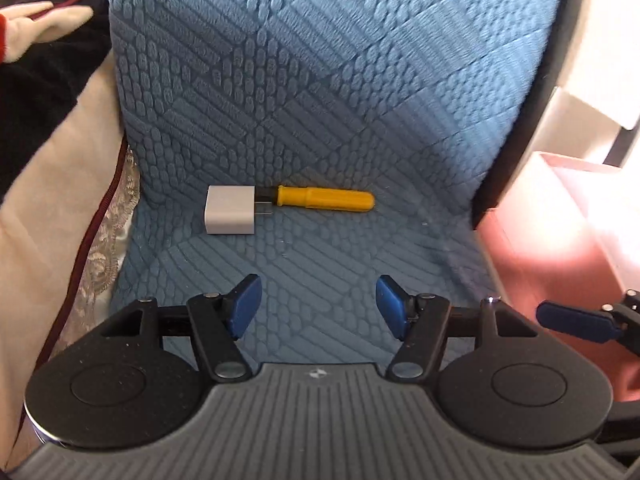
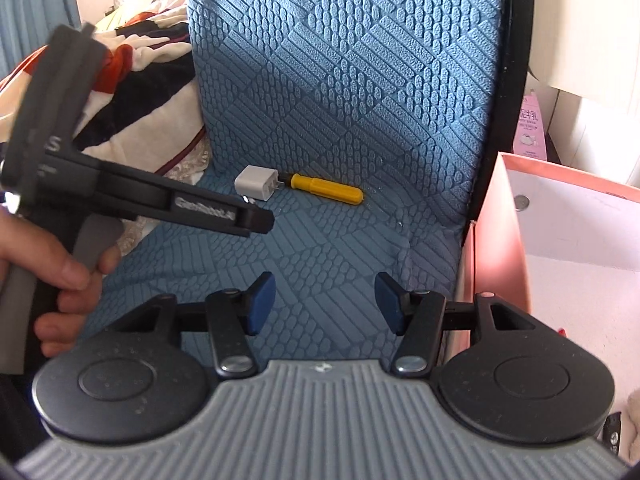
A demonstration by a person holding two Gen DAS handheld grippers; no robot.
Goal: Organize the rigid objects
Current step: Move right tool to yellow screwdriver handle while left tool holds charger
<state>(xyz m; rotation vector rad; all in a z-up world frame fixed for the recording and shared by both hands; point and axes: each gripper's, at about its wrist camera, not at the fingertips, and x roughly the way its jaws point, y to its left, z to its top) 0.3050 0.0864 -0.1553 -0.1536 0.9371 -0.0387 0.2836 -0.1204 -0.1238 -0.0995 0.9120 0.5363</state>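
A white plug adapter (image 1: 231, 210) (image 2: 256, 182) lies on the blue textured chair seat (image 1: 320, 264) (image 2: 320, 248), prongs toward a yellow-handled screwdriver (image 1: 326, 199) (image 2: 327, 189) that lies right of it, at the foot of the backrest. My left gripper (image 1: 318, 306) hovers open over the seat in front of both, nothing between its blue pads. My right gripper (image 2: 325, 303) is also open and empty over the seat. In the right wrist view a hand (image 2: 60, 272) holds the left gripper's body at the left, and its black finger (image 2: 224, 210) reaches toward the adapter.
A pink box (image 2: 560, 220) (image 1: 560, 216) with a white inside stands open just right of the chair. Blankets and clothes (image 1: 48, 80) (image 2: 132, 64) are piled left of the chair. The chair's black frame (image 2: 516, 80) rims the backrest on the right.
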